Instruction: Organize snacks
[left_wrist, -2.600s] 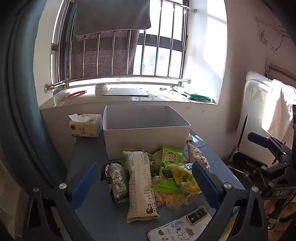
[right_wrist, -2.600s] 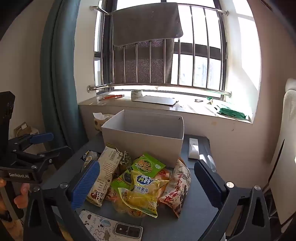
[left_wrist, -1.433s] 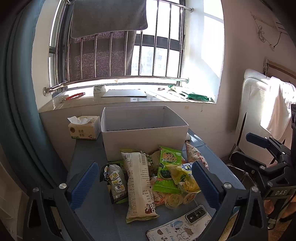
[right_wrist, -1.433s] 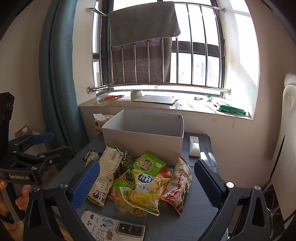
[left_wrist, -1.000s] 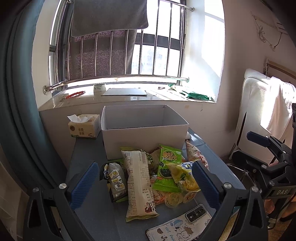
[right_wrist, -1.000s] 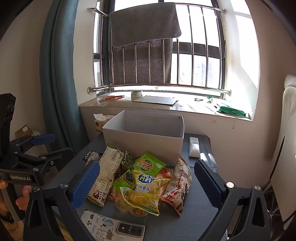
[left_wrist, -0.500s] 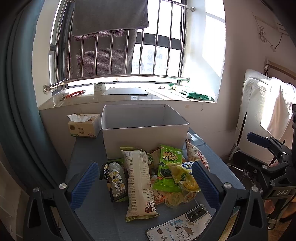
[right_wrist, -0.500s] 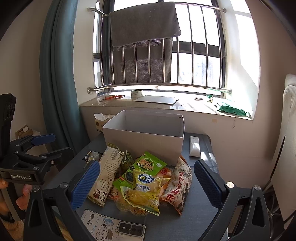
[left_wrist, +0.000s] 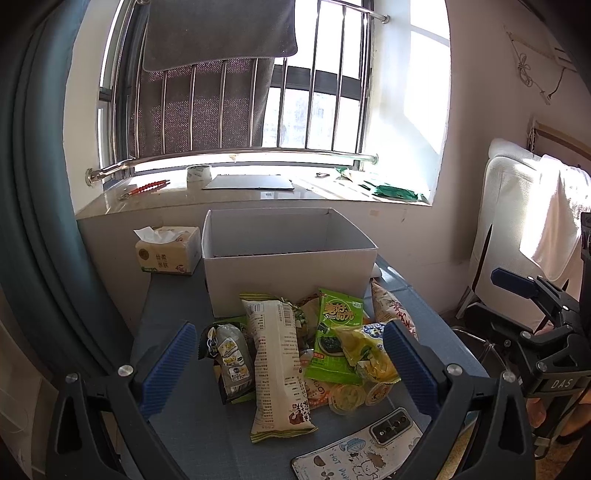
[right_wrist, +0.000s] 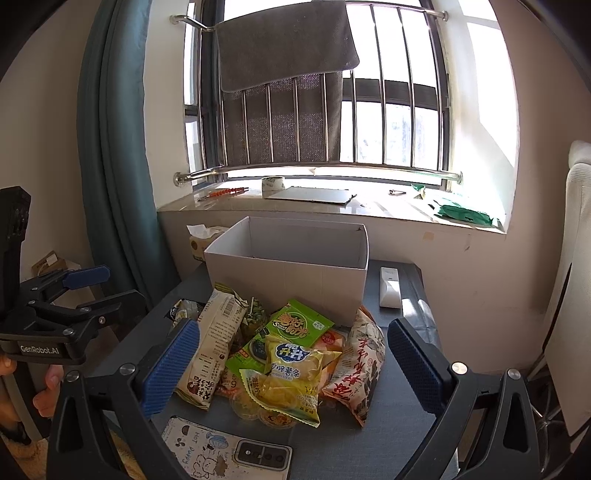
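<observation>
table (left_wrist: 177, 424): a grey-blue tabletop under a barred window, seen from above and in front by both wrist cameras
box (left_wrist: 288, 280) (right_wrist: 284, 288): a white cardboard box, open at the top, standing upright at the far side of the table; its inside looks empty as far as can be seen
snack pile (left_wrist: 306, 350) (right_wrist: 280, 354): loose packets heaped on the table just in front of the box, none inside it
long cream packet (left_wrist: 277, 362) (right_wrist: 214, 347): the longest packet, lying lengthways on the left part of the pile, one end touching the box front
red and white bag (right_wrist: 358, 373) (left_wrist: 391, 310): lies at the right edge of the pile, one end near the box corner
green seaweed packet (left_wrist: 336, 332) (right_wrist: 295, 328): lies in the middle of the pile, partly under the yellow bag
yellow potato stick bag (right_wrist: 291, 380) (left_wrist: 369, 354): crumpled, on top at the near side of the pile
dark foil packet (left_wrist: 229, 358): at the left edge of the pile, beside the long cream packet
phone (right_wrist: 225, 454) (left_wrist: 358, 450): lies flat at the near table edge, cartoon case facing up, apart from the snacks
tissue pack (left_wrist: 166, 254): on the table to the left of the box
white remote (right_wrist: 389, 288): on the table to the right of the box
left gripper (left_wrist: 288, 369): hovers over the near edge, blue-padded fingers spread wide, nothing between them; the pile shows through the gap
right gripper (right_wrist: 291, 369): hovers beside it, fingers likewise spread wide and empty, framing the pile
hand (right_wrist: 44, 391): fingers wrapped on the left gripper's handle, seen at the left edge of the right wrist view
</observation>
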